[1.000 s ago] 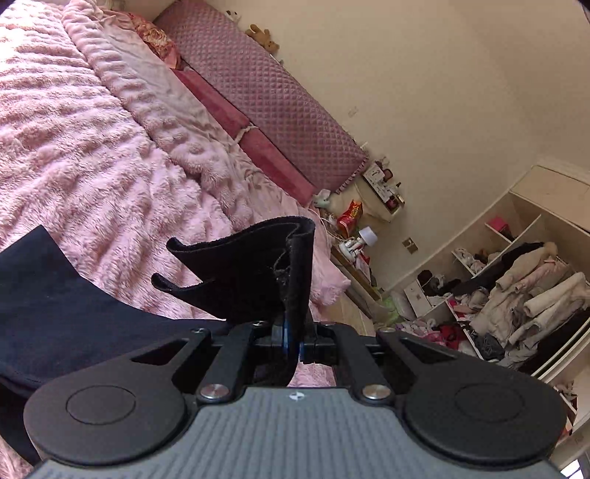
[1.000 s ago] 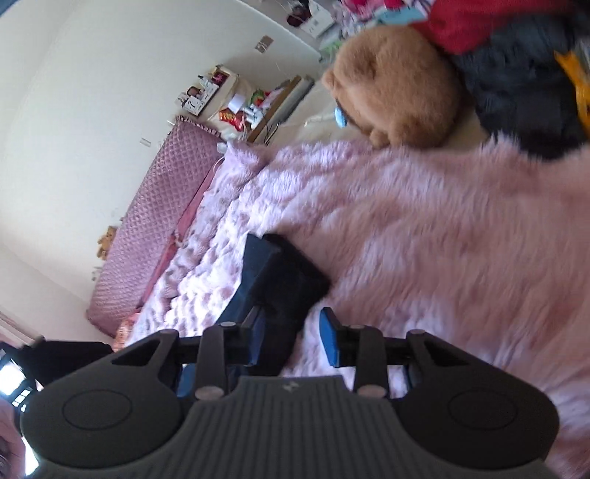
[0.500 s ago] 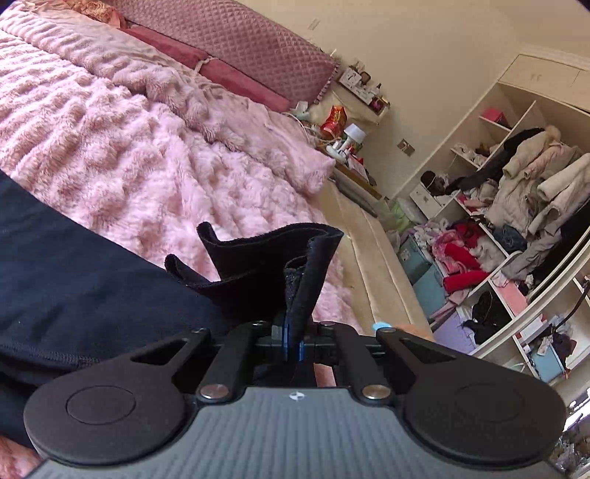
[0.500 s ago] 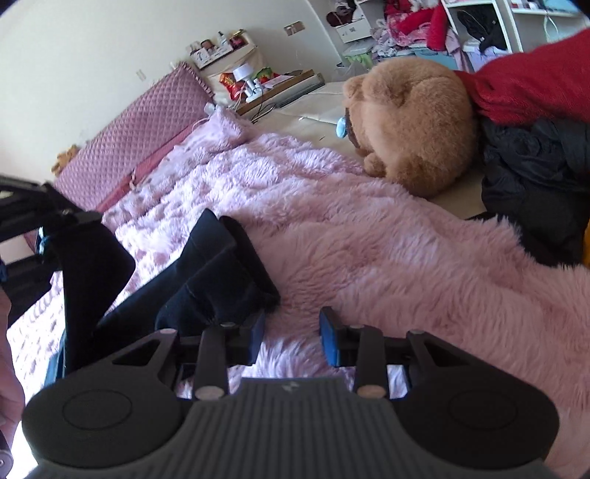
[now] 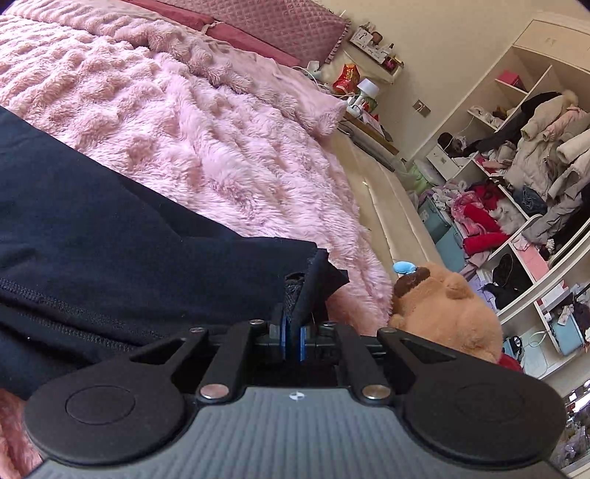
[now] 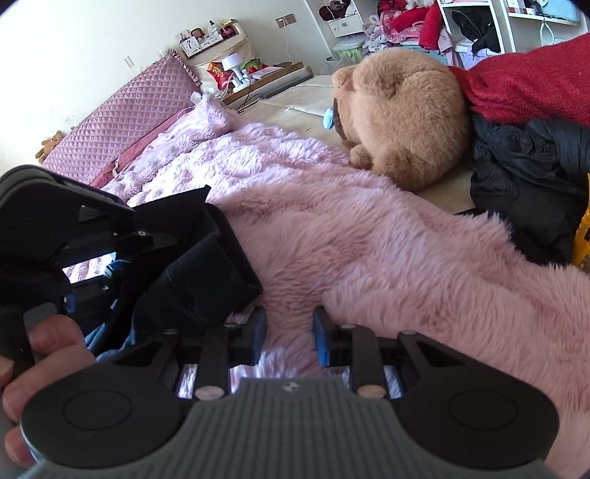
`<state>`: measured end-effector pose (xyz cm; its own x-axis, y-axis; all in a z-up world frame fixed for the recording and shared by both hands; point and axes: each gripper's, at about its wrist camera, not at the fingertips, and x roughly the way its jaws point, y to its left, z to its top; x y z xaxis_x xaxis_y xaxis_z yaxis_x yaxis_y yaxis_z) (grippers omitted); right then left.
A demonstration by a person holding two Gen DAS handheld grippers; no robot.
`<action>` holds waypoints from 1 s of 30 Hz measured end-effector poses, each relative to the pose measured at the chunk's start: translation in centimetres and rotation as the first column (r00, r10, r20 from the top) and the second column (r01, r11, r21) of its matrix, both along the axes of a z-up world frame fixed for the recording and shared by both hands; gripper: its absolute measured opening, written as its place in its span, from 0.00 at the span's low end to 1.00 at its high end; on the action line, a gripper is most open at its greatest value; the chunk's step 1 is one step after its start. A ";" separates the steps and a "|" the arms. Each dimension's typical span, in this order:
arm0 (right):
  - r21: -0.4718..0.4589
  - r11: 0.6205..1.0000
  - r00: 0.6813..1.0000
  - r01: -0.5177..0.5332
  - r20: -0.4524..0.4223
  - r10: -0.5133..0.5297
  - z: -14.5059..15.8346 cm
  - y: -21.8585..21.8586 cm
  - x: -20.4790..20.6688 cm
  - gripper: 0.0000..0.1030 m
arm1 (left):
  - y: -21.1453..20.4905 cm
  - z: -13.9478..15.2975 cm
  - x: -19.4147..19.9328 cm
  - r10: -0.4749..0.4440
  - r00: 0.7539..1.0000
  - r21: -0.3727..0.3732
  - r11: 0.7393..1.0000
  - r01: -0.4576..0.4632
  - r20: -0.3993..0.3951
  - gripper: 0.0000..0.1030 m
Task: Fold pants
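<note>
Dark navy pants [image 5: 110, 239] lie across the pink fluffy blanket [image 5: 221, 147] on the bed. My left gripper [image 5: 293, 331] is shut on a folded edge of the pants, which sticks up between its blue pads. In the right wrist view the same bunched cloth [image 6: 199, 272] sits just left of my right gripper [image 6: 289, 337]. Its jaws are closing, with only blanket [image 6: 368, 258] showing in the gap and no cloth between them. The left tool's black frame [image 6: 66, 221] and a hand [image 6: 44, 350] fill that view's left side.
A brown teddy bear [image 6: 402, 110] lies at the bed's edge beside a red cloth [image 6: 527, 84] and a black garment [image 6: 527, 177]. A quilted pink headboard [image 5: 287, 25], a cluttered bedside table [image 5: 361, 92] and open shelves full of clothes [image 5: 516, 177] stand beyond.
My left gripper has come down towards the bed's edge with the pants' edge in it, close beside the right gripper. The right gripper's jaws have narrowed and its view has rolled.
</note>
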<state>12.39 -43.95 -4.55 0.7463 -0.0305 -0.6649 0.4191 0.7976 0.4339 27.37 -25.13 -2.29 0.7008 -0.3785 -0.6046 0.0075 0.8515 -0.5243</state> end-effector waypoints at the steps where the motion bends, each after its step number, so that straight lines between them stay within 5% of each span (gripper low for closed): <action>1: 0.003 1.000 1.000 0.001 0.001 -0.001 0.0 0.0 -0.1 0.21 | -0.2 -0.3 0.0 -0.008 1.000 -0.002 1.000 0.007 -0.007 0.09; 5: 0.030 0.999 1.000 0.010 0.011 -0.011 0.0 -0.3 -0.3 0.21 | -1.0 -0.1 -0.7 -0.144 0.989 -0.018 0.989 0.144 0.028 0.37; 8: 0.086 0.996 1.000 0.019 0.011 -0.020 -0.1 -1.1 -0.6 0.21 | 0.9 1.6 -2.2 -0.298 0.947 -0.195 0.928 0.317 0.122 0.46; 12: 0.114 0.993 1.000 0.023 0.013 -0.024 -0.2 -1.5 -0.7 0.21 | 5.5 5.6 -5.2 -0.300 0.938 -0.193 0.923 0.332 0.175 0.52; 16: 0.116 0.993 0.999 0.013 0.045 -0.018 0.3 -0.9 -1.0 0.32 | 13.1 8.2 -8.3 -0.196 0.965 -0.138 0.965 0.222 0.175 0.54; 18: 0.195 0.980 0.993 -0.037 0.120 0.013 0.5 -1.0 -1.5 0.33 | 17.4 8.2 -9.5 -0.135 0.978 -0.147 0.976 0.158 0.157 0.54; 21: 0.427 0.890 0.971 -0.160 0.231 0.064 -0.2 -1.3 -2.0 0.36 | 23.6 5.9 -12.0 -0.019 0.996 -0.169 0.985 0.033 0.083 0.54; 22: 0.501 0.842 0.962 -0.202 0.263 0.074 -0.6 -1.3 -2.0 0.45 | 25.7 4.8 -12.7 0.036 0.998 -0.186 0.982 -0.028 0.042 0.54; 23: 0.560 0.797 0.958 -0.229 0.276 0.081 -1.2 -1.1 -1.9 0.57 | 27.7 3.6 -13.4 0.089 0.996 -0.211 0.974 -0.085 0.009 0.54; 25: 0.629 0.737 0.958 -0.247 0.274 0.087 -2.1 -0.3 -1.6 0.63 | 31.4 1.1 -14.3 0.191 0.980 -0.272 0.942 -0.198 -0.052 0.54; 30: 0.681 0.705 0.975 -0.199 0.212 0.070 -4.1 1.1 -0.8 0.61 | 37.7 -4.3 -14.1 0.318 0.929 -0.409 0.835 -0.369 -0.189 0.53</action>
